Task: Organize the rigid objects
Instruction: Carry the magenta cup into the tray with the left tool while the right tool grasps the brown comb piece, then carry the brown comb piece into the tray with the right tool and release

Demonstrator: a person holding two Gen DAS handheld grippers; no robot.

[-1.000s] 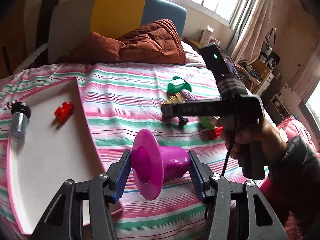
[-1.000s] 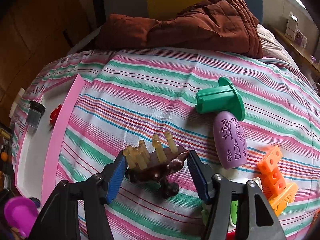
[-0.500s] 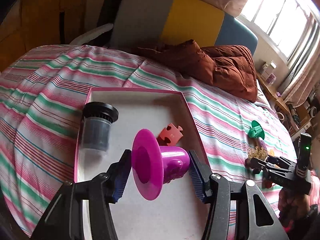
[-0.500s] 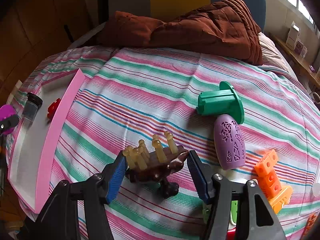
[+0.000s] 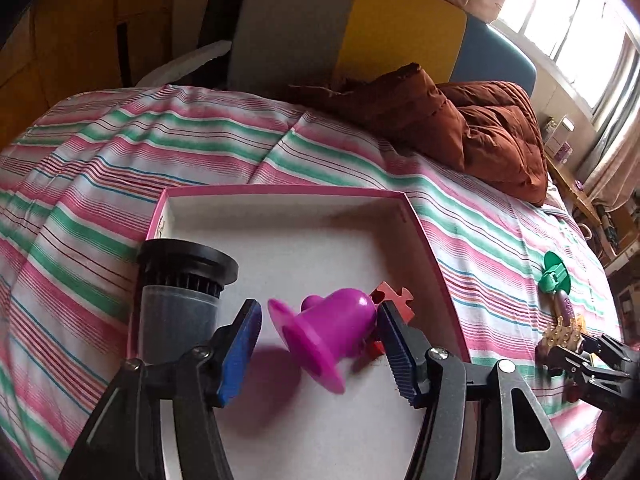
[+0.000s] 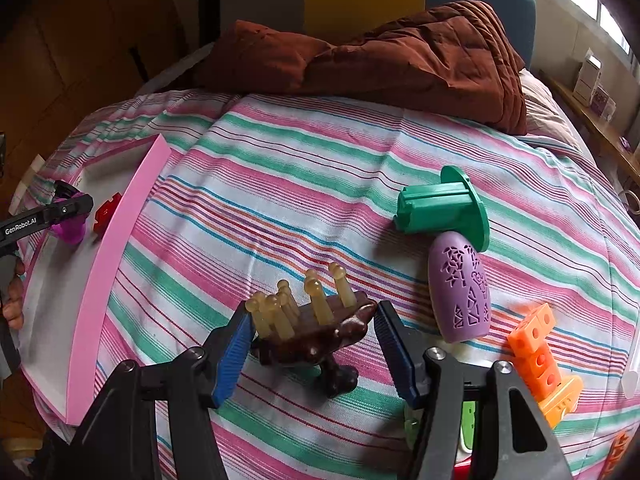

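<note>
Bed (image 6: 320, 184) under a pink, green and white striped sheet; a brown quilt (image 6: 400, 56) bunched at its head.

Shallow white cardboard box with pink rim (image 5: 416, 216) lies on the sheet, well apart from the loose toys.

Step in hand, as I judge it: dropping off. Left tool (image 5: 318, 344) hangs over the box floor, jaws opening, and the magenta plastic bell-shaped piece with a wide flange (image 5: 328, 332) sits tilted between them. The left pad stands clear of the flange; whether the right pad touches the dome I cannot tell. Whether the piece rests on the box floor is also unclear. Next move calls for a clean lift away without dragging the flange.

Right tool (image 6: 312, 332) is poised over the sheet, clenched on the dark brown plastic base with pale pegs (image 6: 312, 328). Its turn at the box comes next, I expect.

Count in box: one grey tube with a black ribbed cap (image 5: 180, 292), one red puzzle-shaped piece (image 5: 394, 298), one magenta piece.

Count on sheet: one green flanged cylinder (image 6: 440, 208), one lilac patterned capsule (image 6: 460, 292), one orange cube stack (image 6: 540, 356). Green and red bits behind the right tool are too hidden to count.
</note>
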